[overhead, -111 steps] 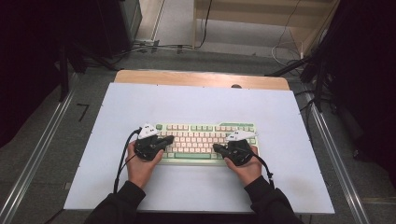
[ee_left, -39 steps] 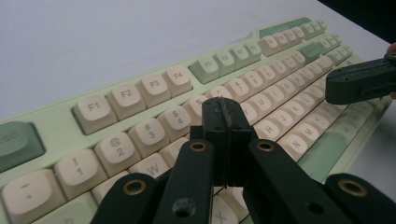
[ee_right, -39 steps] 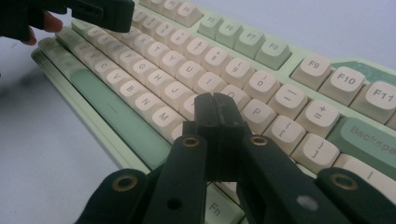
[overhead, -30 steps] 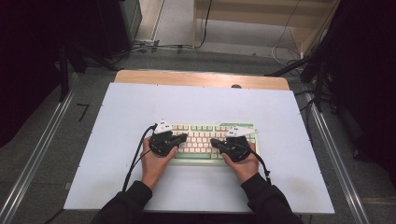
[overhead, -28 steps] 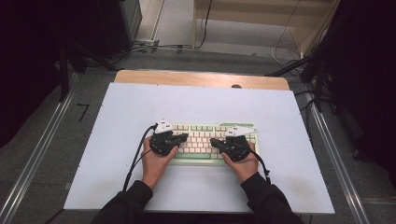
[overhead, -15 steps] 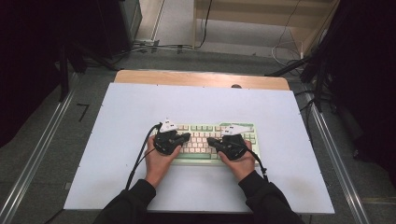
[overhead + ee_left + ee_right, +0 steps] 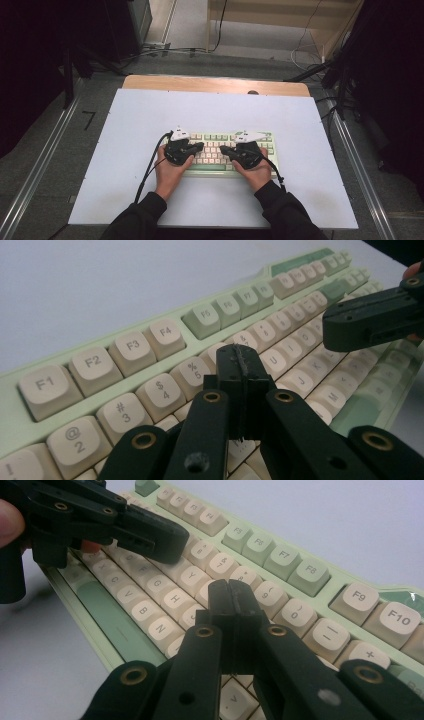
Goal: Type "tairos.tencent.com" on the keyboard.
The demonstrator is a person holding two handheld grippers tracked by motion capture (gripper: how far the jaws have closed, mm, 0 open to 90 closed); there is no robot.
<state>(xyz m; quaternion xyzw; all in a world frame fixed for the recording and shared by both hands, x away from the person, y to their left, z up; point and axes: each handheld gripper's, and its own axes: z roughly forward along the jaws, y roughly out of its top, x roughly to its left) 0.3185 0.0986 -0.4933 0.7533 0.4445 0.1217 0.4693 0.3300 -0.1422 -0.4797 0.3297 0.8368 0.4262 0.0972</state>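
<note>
A: How are the tongs being held in the high view?

B: The left gripper [image 7: 199,147] and the right gripper [image 7: 224,149] are being held over the middle of the keyboard [image 7: 222,137], tips turned inward toward each other with a small gap between them. The keyboard is lying on the white table [image 7: 130,120], near the person's edge. This placement is judged to serve key pressing: each tip is being brought over its own half of the letter rows. The left hand [image 7: 169,172] and the right hand [image 7: 257,174] are being rested at the keyboard's near edge, forearms angled in from below.

A: What is being shown in the left gripper view?

B: The jaws of the left gripper [image 7: 243,369] are being pressed fully together with nothing between them, forming one blunt tip. It is being pointed down at the number row, near the 5 key [image 7: 191,370]; contact cannot be confirmed. The right gripper [image 7: 372,320] is being held level above the letter keys farther off.

A: And in the right gripper view?

B: The jaws of the right gripper [image 7: 231,600] are likewise being kept closed and empty, aimed near the 9 key [image 7: 268,596]. The left gripper [image 7: 127,527] is being held low over the far letter rows. Closed jaws are judged to give a narrow, stiff point suited to single keys.
</note>
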